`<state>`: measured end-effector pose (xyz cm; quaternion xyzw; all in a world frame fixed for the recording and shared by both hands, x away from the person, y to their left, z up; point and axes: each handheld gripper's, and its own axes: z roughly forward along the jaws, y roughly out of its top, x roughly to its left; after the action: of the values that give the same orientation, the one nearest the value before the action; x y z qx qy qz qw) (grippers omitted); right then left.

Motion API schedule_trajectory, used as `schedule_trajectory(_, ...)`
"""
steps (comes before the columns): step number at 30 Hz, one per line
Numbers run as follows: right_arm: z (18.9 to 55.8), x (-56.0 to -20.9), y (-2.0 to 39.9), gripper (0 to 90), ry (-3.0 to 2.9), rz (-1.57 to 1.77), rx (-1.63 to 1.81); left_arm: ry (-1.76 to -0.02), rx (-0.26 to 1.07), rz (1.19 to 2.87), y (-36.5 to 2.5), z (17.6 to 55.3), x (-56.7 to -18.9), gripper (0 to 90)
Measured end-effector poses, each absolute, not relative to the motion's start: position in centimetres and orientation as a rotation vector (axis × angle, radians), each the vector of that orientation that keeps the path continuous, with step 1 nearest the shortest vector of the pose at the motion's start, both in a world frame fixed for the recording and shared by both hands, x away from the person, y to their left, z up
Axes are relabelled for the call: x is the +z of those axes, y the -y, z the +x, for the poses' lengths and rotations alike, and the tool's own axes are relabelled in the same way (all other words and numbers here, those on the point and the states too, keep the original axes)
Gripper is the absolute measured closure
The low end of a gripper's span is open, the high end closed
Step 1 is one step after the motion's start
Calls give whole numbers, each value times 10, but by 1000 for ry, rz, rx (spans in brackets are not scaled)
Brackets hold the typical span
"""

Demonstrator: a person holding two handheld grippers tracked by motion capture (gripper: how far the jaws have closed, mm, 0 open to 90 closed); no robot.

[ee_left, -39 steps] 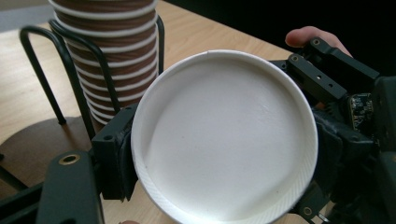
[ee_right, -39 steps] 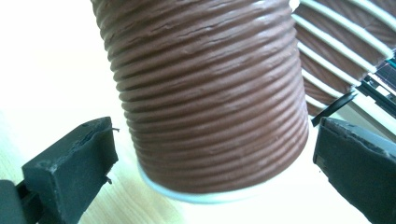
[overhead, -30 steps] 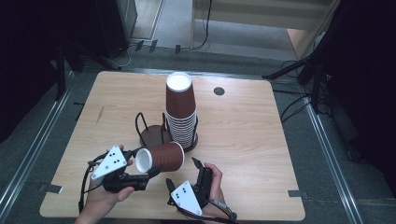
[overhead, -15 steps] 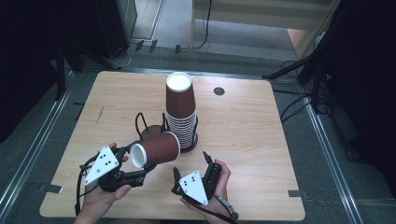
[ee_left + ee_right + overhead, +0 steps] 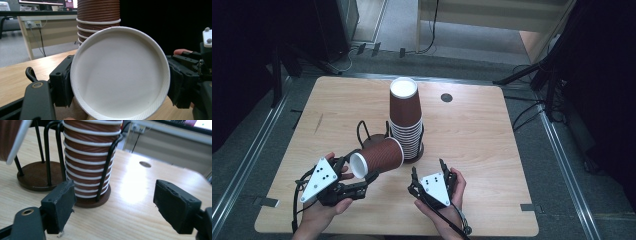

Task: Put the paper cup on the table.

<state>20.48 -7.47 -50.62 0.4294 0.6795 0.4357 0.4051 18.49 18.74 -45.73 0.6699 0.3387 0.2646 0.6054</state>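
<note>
Here, at the table's (image 5: 492,140) seven o'clock, the left gripper (image 5: 362,176) is clamped on a brown paper cup (image 5: 379,156). The cup lies on its side off the table, likely for seating in the empty wire holder (image 5: 363,134) at its twelve o'clock. At that holder's three o'clock stands the cup stack (image 5: 406,120). At the stack's five o'clock waits the right gripper (image 5: 428,169), jaws wide apart and empty, probably ready to assist.
</note>
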Motion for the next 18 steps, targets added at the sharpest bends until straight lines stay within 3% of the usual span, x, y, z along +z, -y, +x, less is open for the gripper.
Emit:
schedule_trajectory(8,207,-506,77,196,-1743,1206,1170,-788,636,1529,-187,186,-461,230)
schedule_trajectory(18,200,-482,95,31,-1701,1417,1382,-794,615,1512,-181,188,-466,229)
